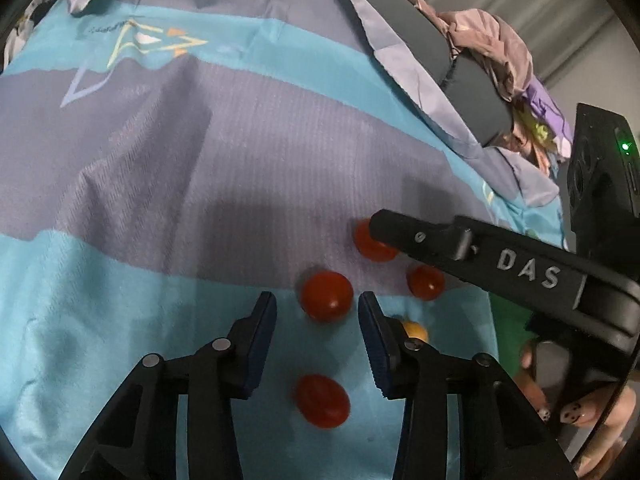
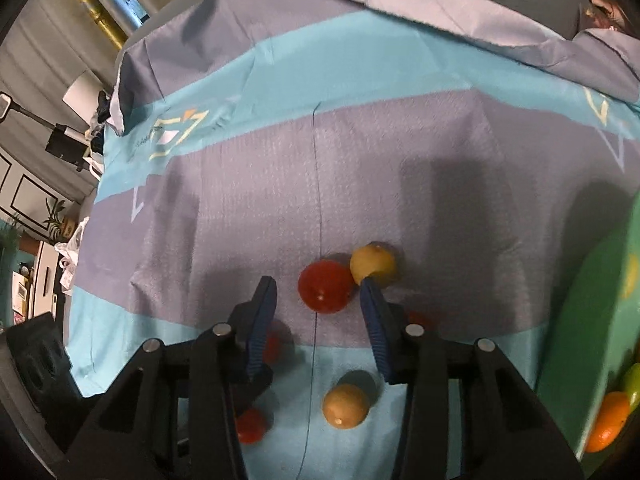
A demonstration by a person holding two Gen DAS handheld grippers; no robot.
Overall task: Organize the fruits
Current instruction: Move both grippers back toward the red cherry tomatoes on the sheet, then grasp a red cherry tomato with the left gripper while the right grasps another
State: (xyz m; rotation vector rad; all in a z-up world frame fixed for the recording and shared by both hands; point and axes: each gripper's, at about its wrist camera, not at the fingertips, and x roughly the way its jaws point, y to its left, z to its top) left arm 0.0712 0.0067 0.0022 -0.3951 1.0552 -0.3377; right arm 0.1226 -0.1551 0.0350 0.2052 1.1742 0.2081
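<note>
Small fruits lie on a blue and grey cloth (image 1: 160,184). In the left wrist view my left gripper (image 1: 317,308) is open and empty, with a red tomato (image 1: 327,297) just ahead between the fingertips and another red tomato (image 1: 322,401) lower between the fingers. Two more red tomatoes (image 1: 374,242) (image 1: 425,282) lie to the right, the far one partly under my right gripper's finger (image 1: 460,246). In the right wrist view my right gripper (image 2: 318,292) is open and empty over a red tomato (image 2: 326,286), a yellow fruit (image 2: 374,264) and an orange-yellow fruit (image 2: 345,406).
A green box (image 2: 596,320) stands at the right edge and holds an orange fruit (image 2: 610,420) and a green one (image 2: 634,380). Crumpled clothes (image 1: 492,44) and a dark cushion (image 1: 472,84) lie beyond the cloth. A small yellow fruit (image 1: 416,330) sits behind my left gripper's right finger.
</note>
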